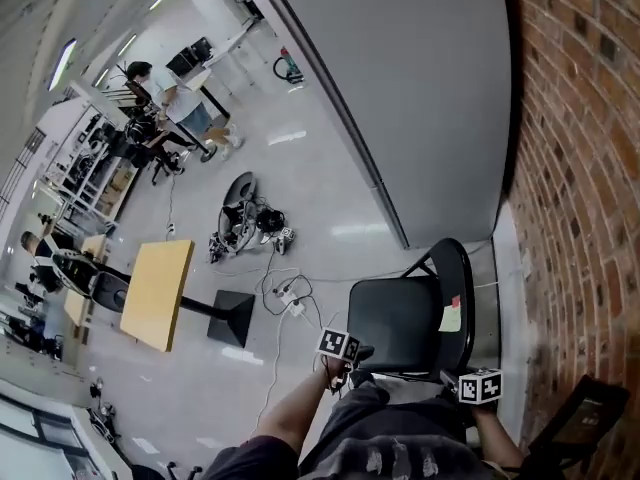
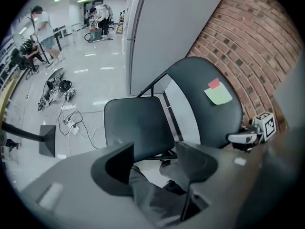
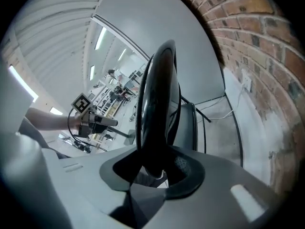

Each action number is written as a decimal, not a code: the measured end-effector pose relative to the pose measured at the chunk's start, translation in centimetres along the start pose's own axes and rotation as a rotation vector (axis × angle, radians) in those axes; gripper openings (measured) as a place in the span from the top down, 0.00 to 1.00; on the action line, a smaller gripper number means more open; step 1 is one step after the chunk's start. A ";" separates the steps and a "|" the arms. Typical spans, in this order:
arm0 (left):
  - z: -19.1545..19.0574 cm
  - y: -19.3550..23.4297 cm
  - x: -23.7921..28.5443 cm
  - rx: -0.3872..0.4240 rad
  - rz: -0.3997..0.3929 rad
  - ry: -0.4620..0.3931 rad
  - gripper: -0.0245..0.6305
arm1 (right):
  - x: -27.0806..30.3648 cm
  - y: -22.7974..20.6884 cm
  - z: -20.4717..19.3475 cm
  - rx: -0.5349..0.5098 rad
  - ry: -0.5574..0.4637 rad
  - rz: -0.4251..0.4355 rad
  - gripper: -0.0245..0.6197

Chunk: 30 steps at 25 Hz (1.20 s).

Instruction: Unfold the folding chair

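Note:
The black folding chair stands opened out by the brick wall, with its seat flat and its backrest raised. A green sticky note and a red one sit on the backrest. My right gripper is shut on the backrest's edge, which fills the gap between the jaws; it also shows as the right gripper in the head view. My left gripper hovers open above the seat's near edge with nothing between its fingers. A trouser leg shows below it.
The brick wall runs along the right and a grey wall panel behind the chair. A yellow table on a black base stands at left, with cables and a power strip on the floor. People are far off. Another dark frame leans at bottom right.

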<state>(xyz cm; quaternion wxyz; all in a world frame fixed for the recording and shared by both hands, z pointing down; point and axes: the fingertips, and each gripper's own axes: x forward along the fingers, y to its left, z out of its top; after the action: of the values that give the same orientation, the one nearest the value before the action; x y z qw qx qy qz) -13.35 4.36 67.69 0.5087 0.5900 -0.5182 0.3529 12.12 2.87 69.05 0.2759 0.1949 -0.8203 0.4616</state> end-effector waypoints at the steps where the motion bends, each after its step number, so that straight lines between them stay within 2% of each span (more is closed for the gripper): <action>1: -0.5 -0.2 0.1 0.001 0.008 0.002 0.53 | 0.0 -0.2 -0.1 -0.010 0.008 0.005 0.77; 4: -1.8 -0.5 1.0 -0.006 0.016 0.025 0.54 | -0.2 -1.1 -0.6 -0.022 0.017 0.006 0.77; 9: -2.2 1.9 0.8 -0.054 0.016 -0.002 0.56 | 0.6 -0.4 -0.9 -0.046 0.042 -0.013 0.77; 11: -4.2 2.2 2.2 -0.063 -0.002 0.047 0.56 | 0.4 -0.7 -2.0 -0.049 0.052 -0.041 0.76; 13: -5.4 2.7 3.6 -0.068 -0.022 0.099 0.51 | 0.3 -1.2 -2.1 -0.047 0.053 -0.076 0.76; 17: -3.5 7.1 5.9 -0.047 -0.016 0.125 0.49 | 1.6 -1.4 0.8 -0.025 0.049 -0.116 0.76; 19: -4.1 8.8 8.0 -0.051 -0.042 0.155 0.48 | 1.4 -1.6 1.0 -0.018 0.057 -0.160 0.76; 24: -9.6 14.6 13.5 -0.130 -0.077 0.299 0.45 | 0.9 -1.3 -0.6 0.044 0.102 -0.243 0.76; 27: -9.5 16.9 18.3 -0.190 -0.127 0.321 0.41 | 0.3 -3.1 0.7 0.066 0.092 -0.280 0.76; 30: -11.3 19.8 20.6 -0.246 -0.141 0.345 0.41 | 0.2 -4.2 0.7 0.080 0.084 -0.303 0.76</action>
<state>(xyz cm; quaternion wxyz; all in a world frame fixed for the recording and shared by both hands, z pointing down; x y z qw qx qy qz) -26.87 11.20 94.39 0.6813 0.4894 -0.4201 0.3462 14.15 0.17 71.63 0.3684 0.3080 -0.7500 0.4548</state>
